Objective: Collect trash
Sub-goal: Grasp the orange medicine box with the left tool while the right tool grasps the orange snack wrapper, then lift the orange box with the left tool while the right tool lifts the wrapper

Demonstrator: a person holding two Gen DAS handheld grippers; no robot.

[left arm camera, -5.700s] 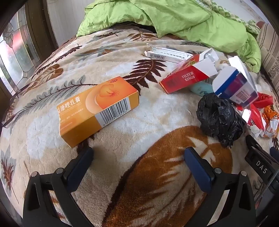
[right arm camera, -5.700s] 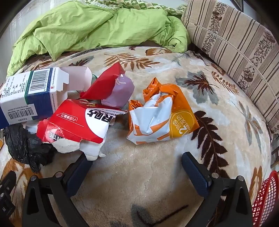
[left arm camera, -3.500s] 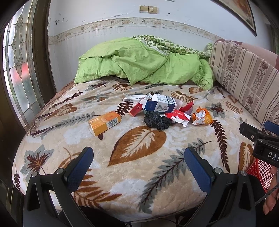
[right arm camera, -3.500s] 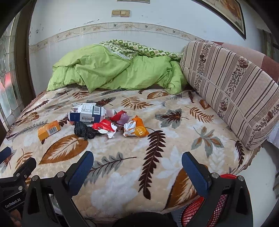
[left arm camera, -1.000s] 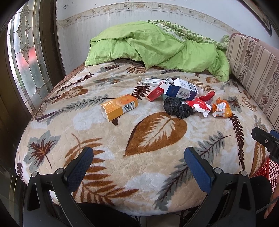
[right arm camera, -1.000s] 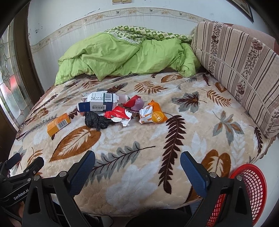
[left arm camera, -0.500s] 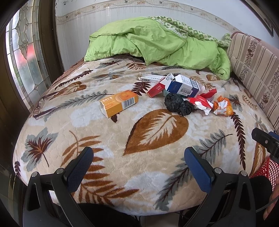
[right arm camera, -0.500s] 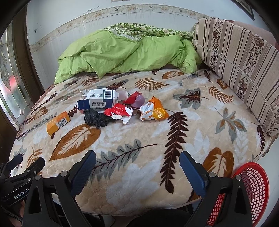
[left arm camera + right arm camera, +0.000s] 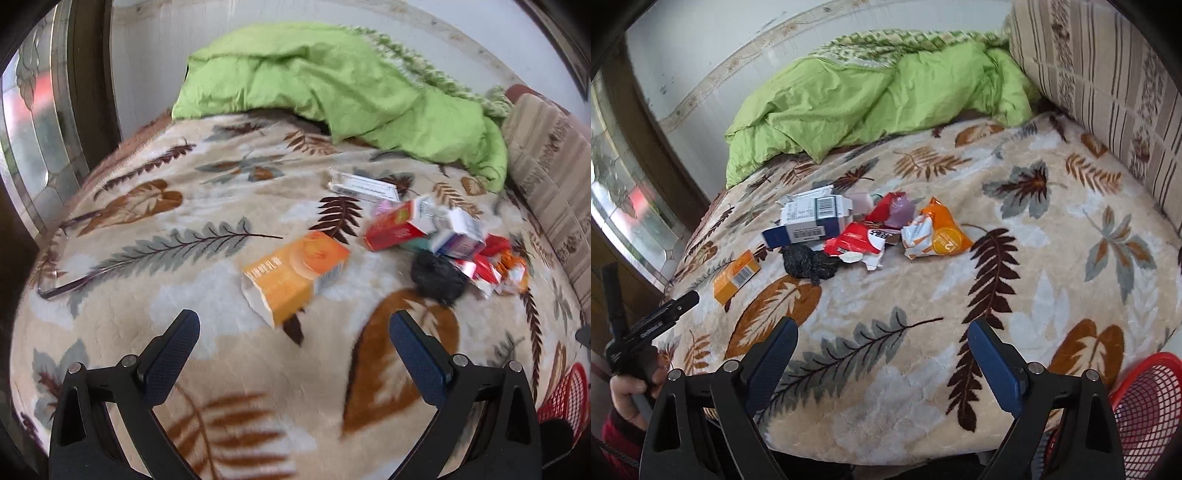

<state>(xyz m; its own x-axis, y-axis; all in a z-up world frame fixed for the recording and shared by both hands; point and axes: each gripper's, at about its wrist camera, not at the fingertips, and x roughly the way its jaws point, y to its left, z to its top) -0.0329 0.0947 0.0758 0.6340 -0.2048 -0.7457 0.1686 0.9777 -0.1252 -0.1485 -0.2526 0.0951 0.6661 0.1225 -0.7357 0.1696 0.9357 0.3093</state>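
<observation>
Hovering over near edge of bed point(image 9: 1052, 258), left tongs point(image 9: 295, 339) and right tongs point(image 9: 882, 339) both spread wide, pinching nothing. Trash mid-bed: orange box point(image 9: 295, 275) nearest left tongs, black bag point(image 9: 809, 264), torn cartons point(image 9: 812, 218), orange wrapper point(image 9: 936, 236) in a tight cluster. Risk: crushing open-flapped box, or snagging a neighbour from the pile. Red basket point(image 9: 1145, 402) at near right, looks empty, interior partly hidden.
</observation>
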